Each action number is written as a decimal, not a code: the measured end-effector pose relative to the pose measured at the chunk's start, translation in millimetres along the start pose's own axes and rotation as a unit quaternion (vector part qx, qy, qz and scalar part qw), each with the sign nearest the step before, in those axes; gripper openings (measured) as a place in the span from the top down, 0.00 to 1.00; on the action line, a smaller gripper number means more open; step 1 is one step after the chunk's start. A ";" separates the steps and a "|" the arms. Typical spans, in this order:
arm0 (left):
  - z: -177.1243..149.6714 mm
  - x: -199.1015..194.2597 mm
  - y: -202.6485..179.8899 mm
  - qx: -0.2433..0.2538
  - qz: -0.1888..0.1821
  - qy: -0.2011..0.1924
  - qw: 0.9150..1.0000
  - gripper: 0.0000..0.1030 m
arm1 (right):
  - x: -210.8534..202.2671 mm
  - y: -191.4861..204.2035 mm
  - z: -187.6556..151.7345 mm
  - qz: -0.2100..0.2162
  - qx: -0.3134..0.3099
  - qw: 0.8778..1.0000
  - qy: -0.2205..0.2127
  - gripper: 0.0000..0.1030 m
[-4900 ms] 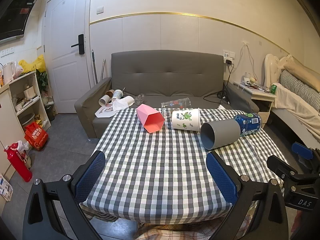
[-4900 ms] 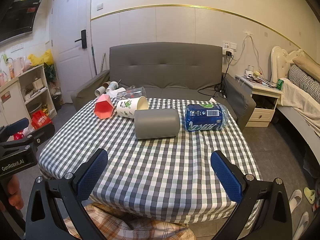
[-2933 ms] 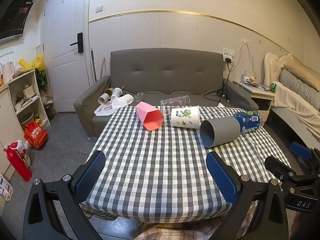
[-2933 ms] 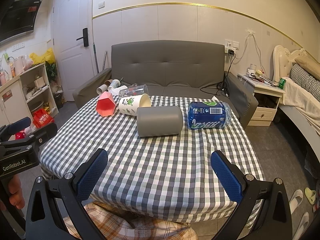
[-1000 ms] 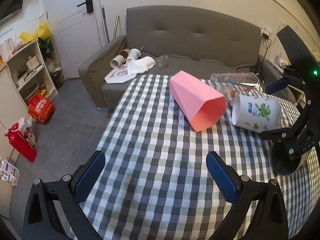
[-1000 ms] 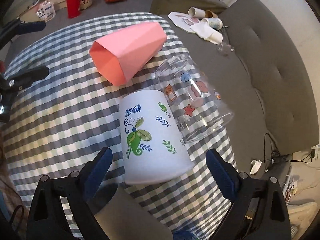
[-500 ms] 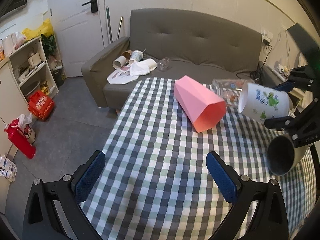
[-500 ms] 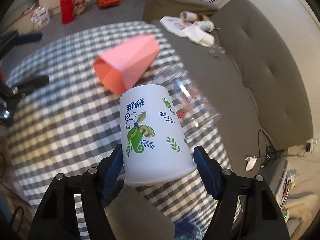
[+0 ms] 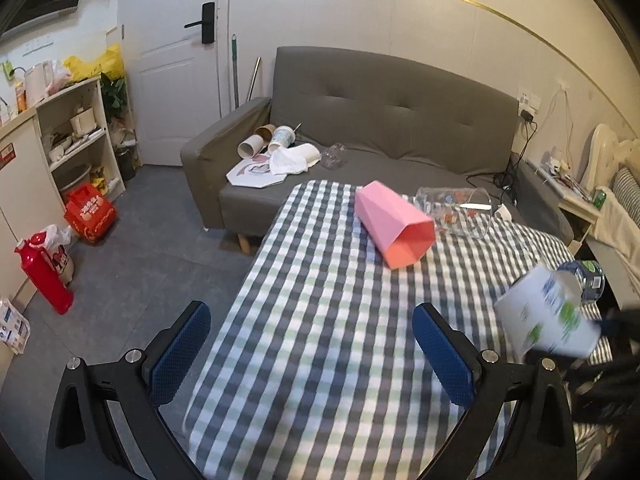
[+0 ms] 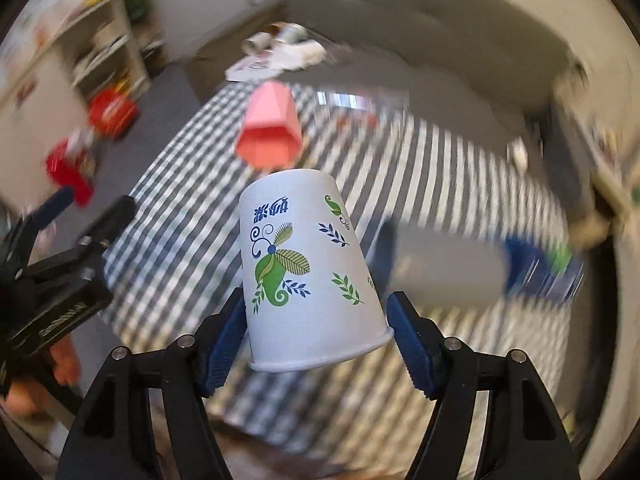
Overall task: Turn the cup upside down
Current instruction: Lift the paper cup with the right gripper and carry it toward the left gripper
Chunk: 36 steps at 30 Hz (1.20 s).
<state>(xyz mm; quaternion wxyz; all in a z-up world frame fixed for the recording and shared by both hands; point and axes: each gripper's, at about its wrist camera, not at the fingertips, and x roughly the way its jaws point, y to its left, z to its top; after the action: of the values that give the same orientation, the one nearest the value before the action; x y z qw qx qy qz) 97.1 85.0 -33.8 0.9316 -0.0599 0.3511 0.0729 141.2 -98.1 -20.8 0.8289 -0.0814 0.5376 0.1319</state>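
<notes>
My right gripper (image 10: 316,340) is shut on a white paper cup with green leaf print (image 10: 304,272). It holds the cup in the air above the checked table (image 10: 460,184), mouth toward the camera and downward. The same cup (image 9: 548,316) shows blurred at the right of the left wrist view. My left gripper (image 9: 312,352) is open and empty over the table's near left part (image 9: 320,300). It also shows at the left of the right wrist view (image 10: 64,240).
A pink faceted cup (image 9: 394,230) and a clear printed cup (image 9: 456,210) lie on their sides at the far end. A grey cup (image 10: 444,272) and a blue can (image 10: 540,268) lie to the right, blurred. A grey sofa (image 9: 380,120) stands behind the table.
My right gripper closed on the white cup, lifted it off the table and swung it toward the near right. My left gripper drew back and turned left.
</notes>
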 end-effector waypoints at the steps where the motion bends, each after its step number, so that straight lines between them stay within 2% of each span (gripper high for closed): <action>1: -2.4 -1.3 2.9 0.000 0.002 0.002 1.000 0.00 | 6.2 2.7 -7.0 0.000 0.015 1.000 0.003 0.32; 5: -11.4 -8.3 13.4 -0.002 0.014 0.003 1.000 0.00 | 27.9 10.2 -24.0 -0.003 0.083 0.997 0.002 0.32; 7: -14.5 -9.1 16.6 0.000 0.018 0.003 1.000 0.00 | 33.1 14.6 -29.2 -0.006 0.097 0.995 0.002 0.32; 11: -16.8 -8.1 22.0 -0.005 0.022 0.006 1.000 0.00 | 35.8 19.0 -26.3 -0.024 0.098 0.995 -0.001 0.32; 21: -16.9 -8.2 18.2 0.004 0.024 0.010 1.000 0.00 | 37.3 14.0 -26.7 -0.020 0.099 0.995 -0.001 0.29; 23: -15.4 -9.8 17.1 0.006 0.026 0.010 1.000 0.00 | 34.3 13.3 -26.2 -0.013 0.103 0.995 -0.004 0.25; 24: -14.2 -11.7 16.2 0.007 0.028 0.009 1.000 0.00 | 31.1 12.5 -26.6 -0.010 0.103 0.995 -0.009 0.20; 30: -5.7 -24.4 2.6 0.017 0.027 -0.001 0.999 0.00 | -3.0 7.2 -27.1 -0.009 0.080 0.995 -0.054 0.19; 32: -2.6 -29.2 -3.7 0.020 0.025 -0.002 0.999 0.00 | -18.4 2.0 -28.9 -0.013 0.068 0.995 -0.076 0.12; 36: 6.2 -38.6 -24.0 0.023 0.011 0.001 1.000 0.00 | -47.3 -14.4 -36.8 -0.039 0.045 0.991 -0.118 0.12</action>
<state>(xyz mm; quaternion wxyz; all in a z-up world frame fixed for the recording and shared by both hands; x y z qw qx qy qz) 76.7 58.8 -2.2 0.9314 -0.0346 0.3544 0.0750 95.3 -128.2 7.2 0.8937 -0.0489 0.4380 0.0835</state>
